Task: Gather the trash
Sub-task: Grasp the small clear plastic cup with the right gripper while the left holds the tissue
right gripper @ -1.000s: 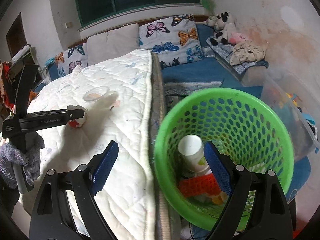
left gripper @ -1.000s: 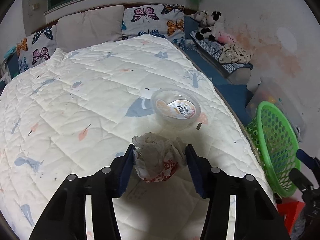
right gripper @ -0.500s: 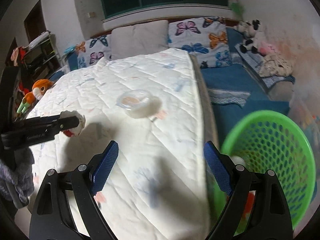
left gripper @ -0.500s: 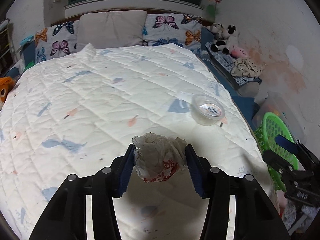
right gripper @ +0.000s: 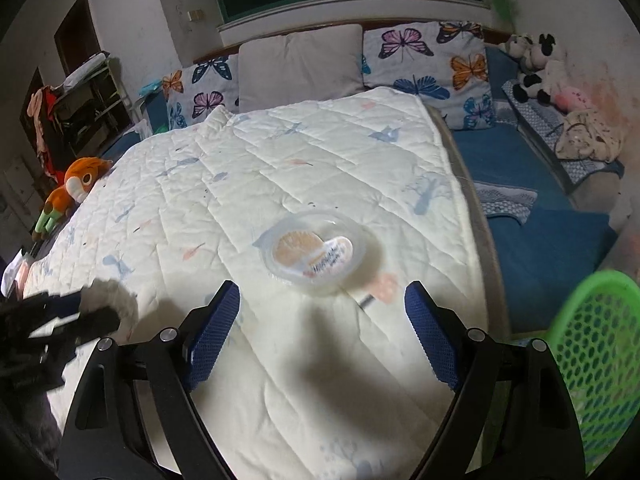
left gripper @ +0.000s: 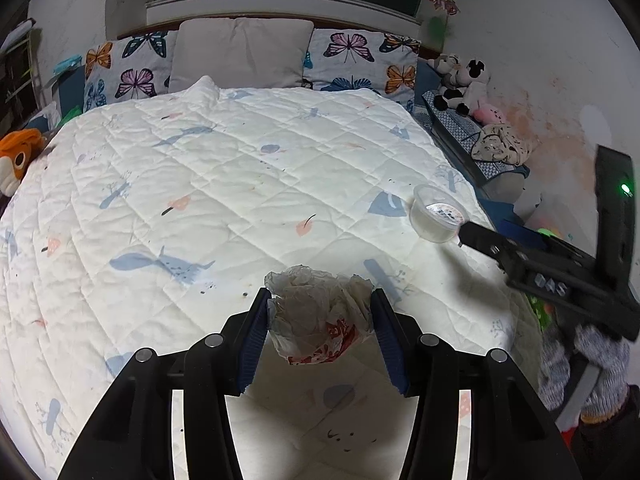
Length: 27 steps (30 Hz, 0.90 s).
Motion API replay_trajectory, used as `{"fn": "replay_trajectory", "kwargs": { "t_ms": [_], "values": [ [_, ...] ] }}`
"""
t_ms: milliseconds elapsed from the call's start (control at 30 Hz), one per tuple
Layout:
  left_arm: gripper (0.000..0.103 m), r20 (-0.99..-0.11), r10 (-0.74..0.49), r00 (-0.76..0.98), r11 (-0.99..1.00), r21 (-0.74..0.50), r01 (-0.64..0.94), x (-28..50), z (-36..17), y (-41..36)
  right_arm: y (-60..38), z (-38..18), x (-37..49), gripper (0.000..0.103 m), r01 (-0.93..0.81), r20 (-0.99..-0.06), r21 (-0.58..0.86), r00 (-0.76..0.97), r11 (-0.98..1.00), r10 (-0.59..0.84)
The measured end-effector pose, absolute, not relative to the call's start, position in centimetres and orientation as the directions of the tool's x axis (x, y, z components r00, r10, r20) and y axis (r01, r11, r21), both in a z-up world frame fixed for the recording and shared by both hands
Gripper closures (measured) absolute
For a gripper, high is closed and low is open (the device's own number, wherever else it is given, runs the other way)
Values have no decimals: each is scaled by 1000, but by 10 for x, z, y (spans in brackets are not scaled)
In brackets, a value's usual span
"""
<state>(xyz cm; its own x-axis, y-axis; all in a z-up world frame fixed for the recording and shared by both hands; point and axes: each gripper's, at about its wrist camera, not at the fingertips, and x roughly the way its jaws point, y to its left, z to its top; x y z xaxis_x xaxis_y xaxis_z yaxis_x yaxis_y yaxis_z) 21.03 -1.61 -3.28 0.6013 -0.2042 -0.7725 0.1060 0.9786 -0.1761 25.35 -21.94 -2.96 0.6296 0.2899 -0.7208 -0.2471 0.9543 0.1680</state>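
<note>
My left gripper [left gripper: 320,312] is shut on a crumpled white and red plastic wrapper [left gripper: 320,320] and holds it above the white quilt [left gripper: 224,184]. A clear plastic cup with a peeled printed lid [right gripper: 316,252] lies on the quilt near the bed's right edge; it also shows in the left wrist view [left gripper: 438,218]. My right gripper [right gripper: 322,324] is open and empty, just short of the cup, its fingers wider than it. The green mesh basket [right gripper: 600,356] stands at the bed's right side. The left gripper [right gripper: 92,316] with its wrapper shows blurred at left.
Butterfly pillows [left gripper: 356,56] and a grey pillow [left gripper: 240,54] line the headboard. Plush toys [left gripper: 464,80] lie on a blue mattress [right gripper: 532,200] right of the bed. An orange plush [right gripper: 72,188] lies at the left edge. A small dark scrap [right gripper: 366,300] lies by the cup.
My right gripper has swung left from over the green basket to face the cup on the quilt. My left gripper has risen and drawn back, still holding the wrapper.
</note>
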Motion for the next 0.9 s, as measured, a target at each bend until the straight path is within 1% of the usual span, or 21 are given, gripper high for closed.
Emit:
{"fn": "replay_trajectory", "kwargs": {
  "t_ms": [200, 367, 533, 567, 900],
  "values": [
    [54, -772, -203, 603, 978, -183, 96, 210, -34, -12, -204, -41, 276, 21, -267, -751, 152, 595, 952, 286],
    [54, -773, -203, 601, 978, -188, 88, 212, -36, -7, -196, -53, 288, 27, -270, -772, 136, 574, 953, 273],
    [54, -775, -202, 599, 978, -190, 84, 212, -38, -5, -195, -59, 295, 42, -254, -778, 138, 571, 957, 263],
    [54, -776, -202, 598, 978, -192, 82, 212, -39, -5, -195, -59, 295, 43, -252, -776, 139, 573, 958, 263],
    [54, -771, -217, 599, 975, -206, 88, 208, -38, -9, -210, -47, 267, 44, -246, -749, 151, 603, 957, 273]
  ]
}}
